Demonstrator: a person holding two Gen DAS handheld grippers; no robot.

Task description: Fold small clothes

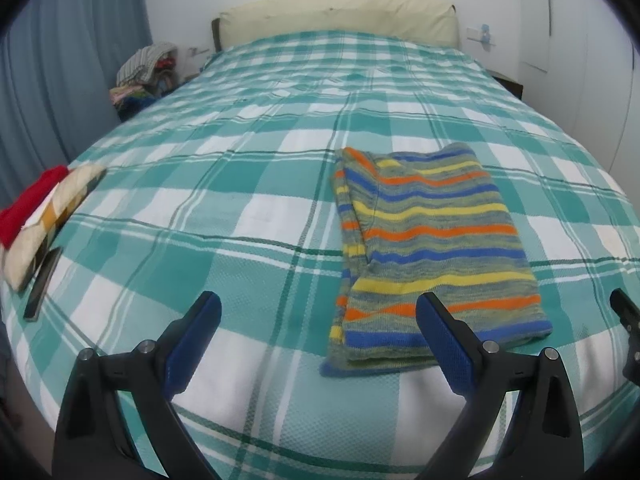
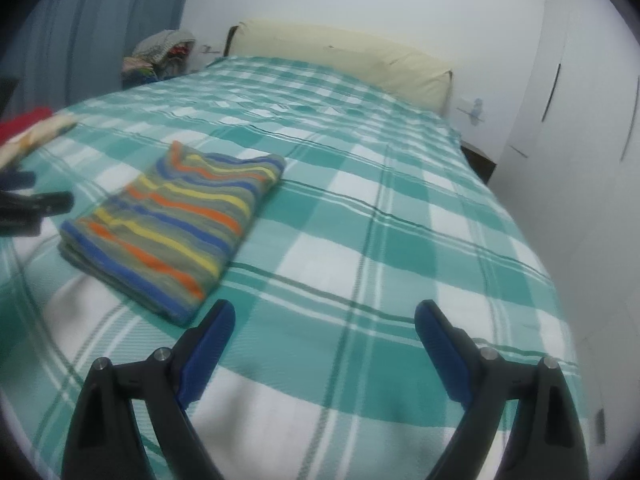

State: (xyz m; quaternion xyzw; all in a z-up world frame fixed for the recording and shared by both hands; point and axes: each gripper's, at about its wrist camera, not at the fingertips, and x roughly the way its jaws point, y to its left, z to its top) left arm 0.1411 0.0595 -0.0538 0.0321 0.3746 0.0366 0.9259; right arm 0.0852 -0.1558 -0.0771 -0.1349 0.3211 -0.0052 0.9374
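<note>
A striped knit garment [image 1: 432, 248] in blue, orange, yellow and grey lies folded flat on the green plaid bedspread [image 1: 240, 208]. It also shows in the right wrist view [image 2: 176, 232] at the left. My left gripper [image 1: 318, 308] is open and empty, hovering just short of the garment's near left corner. My right gripper [image 2: 324, 316] is open and empty, to the right of the garment's near corner. The right gripper's tip shows at the left wrist view's right edge [image 1: 626, 312]. The left gripper shows at the right wrist view's left edge [image 2: 36, 204].
A folded red and cream cloth pile [image 1: 40, 216] and a dark phone [image 1: 42, 284] lie at the bed's left edge. A cream headboard cushion [image 1: 340, 16] is at the far end. A heap of clothes [image 1: 148, 72] stands beside the bed by blue curtains. White wardrobe doors [image 2: 592, 128] stand on the right.
</note>
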